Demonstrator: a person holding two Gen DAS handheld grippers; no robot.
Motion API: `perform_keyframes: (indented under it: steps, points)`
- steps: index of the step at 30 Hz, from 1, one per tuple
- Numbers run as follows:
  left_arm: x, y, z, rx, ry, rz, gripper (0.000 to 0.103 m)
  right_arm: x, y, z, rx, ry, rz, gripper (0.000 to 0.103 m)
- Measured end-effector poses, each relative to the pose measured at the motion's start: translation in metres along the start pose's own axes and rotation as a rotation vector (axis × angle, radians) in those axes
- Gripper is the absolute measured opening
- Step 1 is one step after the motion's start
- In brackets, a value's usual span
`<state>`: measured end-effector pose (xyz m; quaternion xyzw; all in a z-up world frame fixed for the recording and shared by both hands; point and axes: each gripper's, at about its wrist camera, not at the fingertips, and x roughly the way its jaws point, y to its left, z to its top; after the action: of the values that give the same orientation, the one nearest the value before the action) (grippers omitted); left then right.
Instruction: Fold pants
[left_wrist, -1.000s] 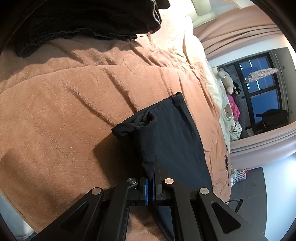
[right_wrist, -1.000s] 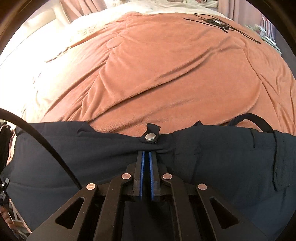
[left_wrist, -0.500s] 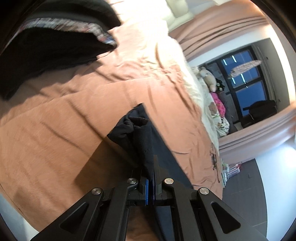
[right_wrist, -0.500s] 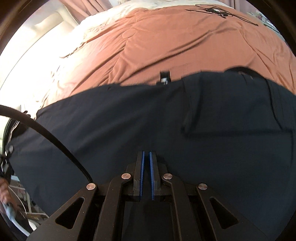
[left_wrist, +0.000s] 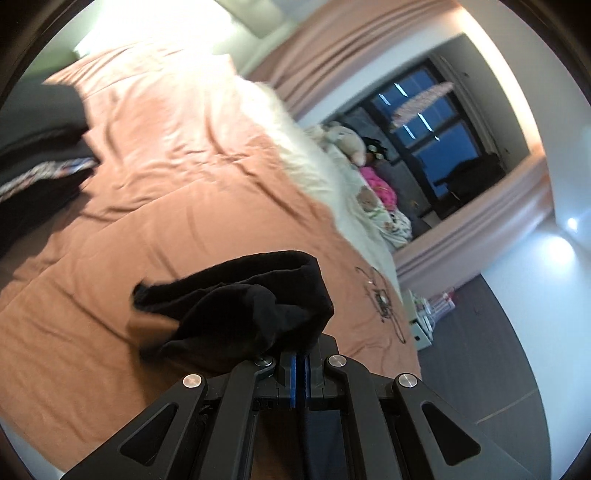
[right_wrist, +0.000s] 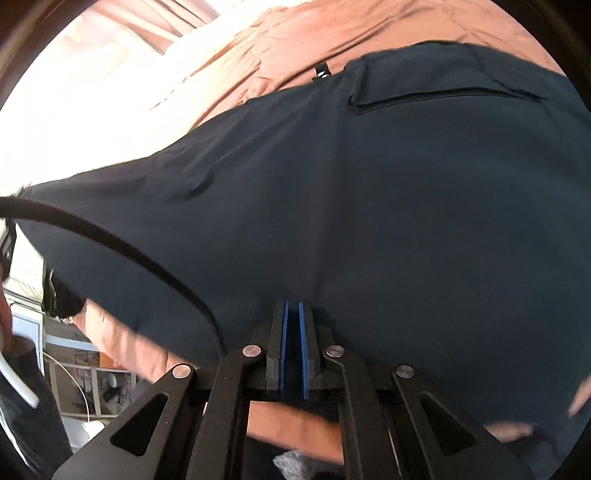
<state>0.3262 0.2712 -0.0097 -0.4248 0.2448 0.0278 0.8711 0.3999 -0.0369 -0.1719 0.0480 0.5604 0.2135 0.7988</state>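
We see left claw (left_wrist: 300, 363) clamped on bunched dark cuff of pants (left_wrist: 255, 314), fabric lifted clear above orange blanket (left_wrist: 155, 206) on bed. Right claw (right_wrist: 291, 325) closed tight, pants (right_wrist: 369, 206) cloth pinched at its tips, wide navy panel spread over blanket (right_wrist: 332, 29), back pocket (right_wrist: 443, 96) near blanket's far side.

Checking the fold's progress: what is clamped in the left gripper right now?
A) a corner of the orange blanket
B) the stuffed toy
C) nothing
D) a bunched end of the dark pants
D: the left gripper is shut on bunched dark pants fabric, raised above the orange blanket.
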Motion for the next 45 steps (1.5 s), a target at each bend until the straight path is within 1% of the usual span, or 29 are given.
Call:
perform_keyframes:
  steps: [2, 4, 7, 8, 11, 12, 13, 14, 15, 16, 17, 19, 20, 21, 22, 24, 26, 27, 31, 35, 39, 41, 43, 45]
  points:
    - [0.001, -0.022, 0.001, 0.034, 0.002, -0.021, 0.002, -0.013, 0.004, -0.007, -0.028, -0.037, -0.001, 0.003]
    - [0.002, -0.041, 0.002, 0.061, 0.005, -0.043, 0.002, -0.030, -0.002, -0.016, -0.018, -0.065, 0.006, 0.005]
    - [0.005, -0.074, 0.002, 0.108, 0.008, -0.077, 0.002, -0.046, -0.016, -0.019, 0.003, -0.115, 0.022, 0.005]
    - [0.005, -0.087, 0.000, 0.127, 0.007, -0.091, 0.002, -0.059, -0.023, -0.030, 0.013, -0.129, 0.017, 0.005]
    - [0.005, -0.120, -0.003, 0.168, 0.005, -0.127, 0.002, -0.076, -0.044, -0.034, 0.040, -0.161, 0.018, 0.006]
    - [0.005, -0.131, -0.005, 0.179, 0.005, -0.140, 0.002, -0.083, -0.048, -0.038, 0.049, -0.169, 0.021, 0.010]
    - [0.005, -0.141, -0.007, 0.189, 0.005, -0.151, 0.002, -0.093, -0.053, -0.044, 0.058, -0.178, 0.016, 0.019]
    - [0.005, -0.149, -0.009, 0.199, 0.005, -0.158, 0.002, -0.096, -0.054, -0.044, 0.068, -0.197, 0.000, 0.026]
    - [0.006, -0.160, -0.011, 0.214, 0.008, -0.168, 0.002, -0.100, -0.059, -0.048, 0.075, -0.217, -0.004, 0.039]
    - [0.008, -0.166, -0.012, 0.222, 0.011, -0.173, 0.002, -0.106, -0.065, -0.051, 0.081, -0.247, -0.003, 0.049]
    - [0.010, -0.177, -0.015, 0.236, 0.017, -0.182, 0.002, -0.113, -0.070, -0.053, 0.085, -0.263, -0.004, 0.053]
    - [0.014, -0.194, -0.020, 0.259, 0.026, -0.193, 0.002, -0.120, -0.078, -0.058, 0.094, -0.289, -0.005, 0.064]
    - [0.017, -0.207, -0.025, 0.276, 0.031, -0.201, 0.002, -0.121, -0.083, -0.061, 0.098, -0.303, -0.001, 0.065]
    - [0.018, -0.213, -0.027, 0.284, 0.034, -0.206, 0.002, -0.126, -0.085, -0.063, 0.101, -0.314, -0.004, 0.070]
    - [0.021, -0.222, -0.030, 0.295, 0.039, -0.212, 0.002, -0.132, -0.089, -0.068, 0.103, -0.326, -0.010, 0.077]
    - [0.030, -0.243, -0.040, 0.319, 0.056, -0.228, 0.002, -0.146, -0.101, -0.070, 0.114, -0.346, -0.007, 0.085]
    - [0.038, -0.260, -0.048, 0.338, 0.071, -0.240, 0.002, -0.152, -0.110, -0.075, 0.129, -0.373, 0.004, 0.085]
    - [0.042, -0.270, -0.053, 0.351, 0.080, -0.246, 0.002, -0.158, -0.117, -0.082, 0.172, -0.419, 0.016, 0.086]
    - [0.057, -0.301, -0.072, 0.388, 0.112, -0.268, 0.002, -0.182, -0.131, -0.093, 0.204, -0.465, 0.016, 0.086]
    - [0.075, -0.333, -0.098, 0.420, 0.152, -0.297, 0.002, -0.205, -0.156, -0.110, 0.242, -0.509, 0.023, 0.086]
    - [0.096, -0.360, -0.126, 0.446, 0.193, -0.318, 0.002, -0.214, -0.171, -0.125, 0.271, -0.569, 0.033, 0.088]
    - [0.106, -0.372, -0.140, 0.455, 0.216, -0.326, 0.002, -0.214, -0.179, -0.134, 0.291, -0.594, 0.032, 0.094]
    - [0.117, -0.382, -0.152, 0.464, 0.239, -0.331, 0.002, -0.212, -0.184, -0.140, 0.307, -0.610, 0.028, 0.103]
    - [0.130, -0.394, -0.170, 0.478, 0.266, -0.335, 0.002, -0.211, -0.191, -0.147, 0.322, -0.628, 0.014, 0.103]
